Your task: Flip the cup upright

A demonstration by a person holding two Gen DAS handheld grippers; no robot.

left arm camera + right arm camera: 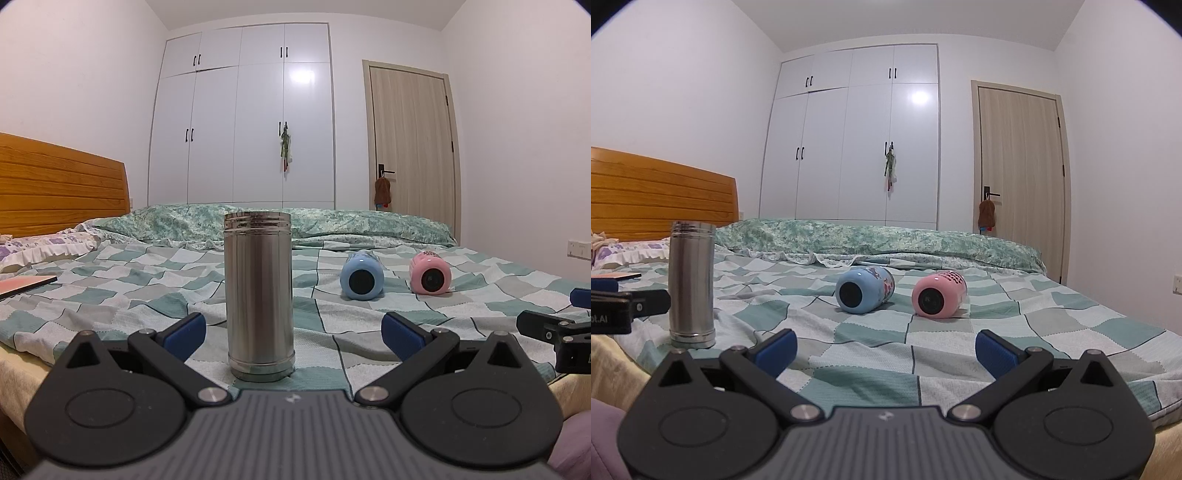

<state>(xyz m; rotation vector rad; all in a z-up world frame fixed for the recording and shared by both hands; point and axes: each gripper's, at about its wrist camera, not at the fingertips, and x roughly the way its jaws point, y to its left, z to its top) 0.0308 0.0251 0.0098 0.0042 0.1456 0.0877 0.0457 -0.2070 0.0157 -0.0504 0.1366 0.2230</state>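
A steel cup (259, 295) stands upright on the checked bedspread, straight ahead of my open left gripper (293, 334) and between its blue pads without touching them. It also shows in the right wrist view (691, 284) at the left. A blue cup (362, 275) (864, 290) and a pink cup (430, 273) (939, 295) lie on their sides farther back, ends facing me. My right gripper (885, 350) is open and empty, short of the two lying cups.
A folded green quilt (879, 238) lies across the far side of the bed. A wooden headboard (59, 184) and pillow are at the left, with a flat book (22, 286) near them. The bed's near edge (613, 354) runs just under the grippers.
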